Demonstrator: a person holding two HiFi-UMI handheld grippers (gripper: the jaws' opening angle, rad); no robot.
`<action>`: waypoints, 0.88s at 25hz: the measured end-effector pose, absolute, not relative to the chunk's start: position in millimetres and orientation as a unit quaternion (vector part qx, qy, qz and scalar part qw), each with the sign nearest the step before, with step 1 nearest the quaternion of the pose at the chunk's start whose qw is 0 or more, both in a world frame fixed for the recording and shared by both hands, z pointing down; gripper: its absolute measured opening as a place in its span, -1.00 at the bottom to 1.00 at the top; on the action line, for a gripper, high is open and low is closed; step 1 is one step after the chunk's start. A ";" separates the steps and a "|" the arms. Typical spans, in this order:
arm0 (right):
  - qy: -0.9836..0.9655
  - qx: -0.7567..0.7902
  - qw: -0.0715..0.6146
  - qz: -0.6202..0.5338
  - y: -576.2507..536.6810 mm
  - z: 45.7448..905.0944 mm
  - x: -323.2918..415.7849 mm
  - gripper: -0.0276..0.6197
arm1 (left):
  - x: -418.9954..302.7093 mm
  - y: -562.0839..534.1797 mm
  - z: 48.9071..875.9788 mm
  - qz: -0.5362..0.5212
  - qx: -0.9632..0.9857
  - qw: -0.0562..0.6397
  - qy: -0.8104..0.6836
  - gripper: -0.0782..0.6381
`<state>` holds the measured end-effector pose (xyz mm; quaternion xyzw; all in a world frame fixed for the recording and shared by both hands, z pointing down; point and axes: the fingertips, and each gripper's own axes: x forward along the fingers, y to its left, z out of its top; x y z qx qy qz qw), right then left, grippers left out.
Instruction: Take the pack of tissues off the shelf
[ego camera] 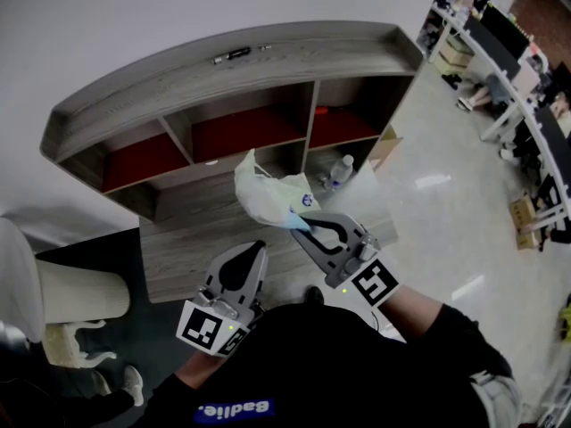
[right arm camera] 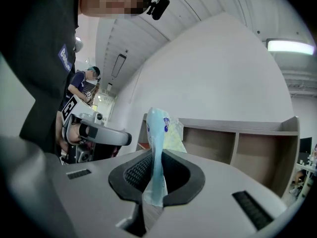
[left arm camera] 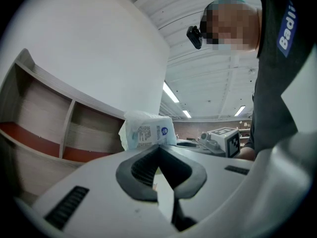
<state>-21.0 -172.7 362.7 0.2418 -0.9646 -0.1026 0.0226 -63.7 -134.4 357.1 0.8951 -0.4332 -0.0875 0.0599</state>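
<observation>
Right gripper (ego camera: 302,223), jaws nearly together, pinches the pack of tissues (ego camera: 268,194) by its thin blue seam, apparently to carry it clear of the shelf (ego camera: 241,69) at twelve o'clock; left gripper (ego camera: 257,250) idles closed, empty, at seven.

Looked like an open-plan office, long white desks (ego camera: 515,98) held monitors (ego camera: 501,36), pale floor (ego camera: 446,208) shone, ceiling strip lights (left arm camera: 171,92) glowed.
</observation>
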 end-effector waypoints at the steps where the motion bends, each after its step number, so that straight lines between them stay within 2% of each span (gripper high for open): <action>1: -0.965 0.241 0.023 -0.101 -172.3 363.2 -21.4 -0.74 | -63.4 -134.1 357.4 -0.087 0.895 0.061 -0.433 -0.78; 22: -0.966 0.233 0.038 -0.106 -164.3 366.2 -27.2 -0.74 | -65.4 -128.8 361.6 -0.092 0.893 0.065 -0.436 -0.78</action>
